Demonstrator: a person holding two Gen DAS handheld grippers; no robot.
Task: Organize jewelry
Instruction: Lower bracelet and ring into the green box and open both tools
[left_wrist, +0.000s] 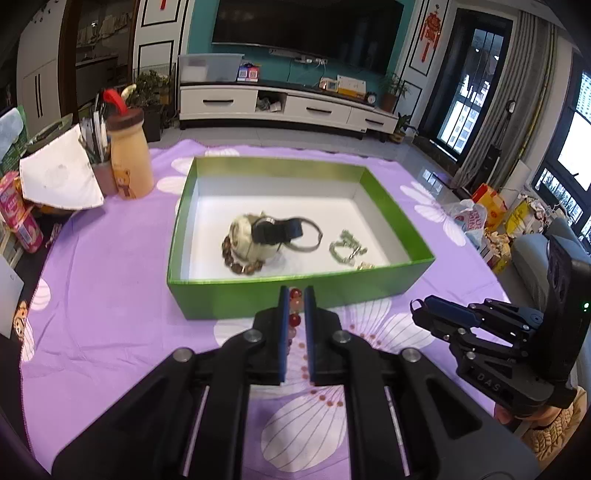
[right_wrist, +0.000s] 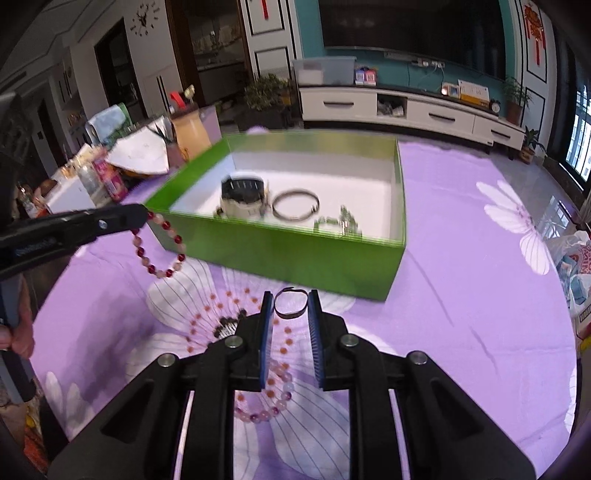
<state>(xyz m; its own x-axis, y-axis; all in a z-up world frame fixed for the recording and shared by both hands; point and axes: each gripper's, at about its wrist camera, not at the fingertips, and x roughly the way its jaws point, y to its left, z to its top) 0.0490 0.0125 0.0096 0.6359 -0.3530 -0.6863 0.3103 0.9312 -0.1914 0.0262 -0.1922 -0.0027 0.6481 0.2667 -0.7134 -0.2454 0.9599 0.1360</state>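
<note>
A green box (left_wrist: 236, 297) with a white inside stands on the purple cloth. In it lie a cream pouch with a black strap (left_wrist: 258, 236), a brown bead bracelet (left_wrist: 240, 266), a metal bangle (left_wrist: 308, 236) and a green chain (left_wrist: 345, 247). My left gripper (left_wrist: 296, 295) is shut on a red and pink bead bracelet (right_wrist: 162, 251), which hangs from it just before the box's near wall. My right gripper (right_wrist: 290, 306) holds a thin metal bangle (right_wrist: 290, 303) between its fingers above the cloth. A pale pink bead bracelet (right_wrist: 271, 402) lies on the cloth under the right gripper.
A yellow bottle (left_wrist: 129, 155), a pen cup (left_wrist: 101, 166) and a white paper (left_wrist: 59, 173) stand at the cloth's far left. Snack bags (left_wrist: 487, 210) lie off the right edge. A TV cabinet (left_wrist: 288, 107) is behind.
</note>
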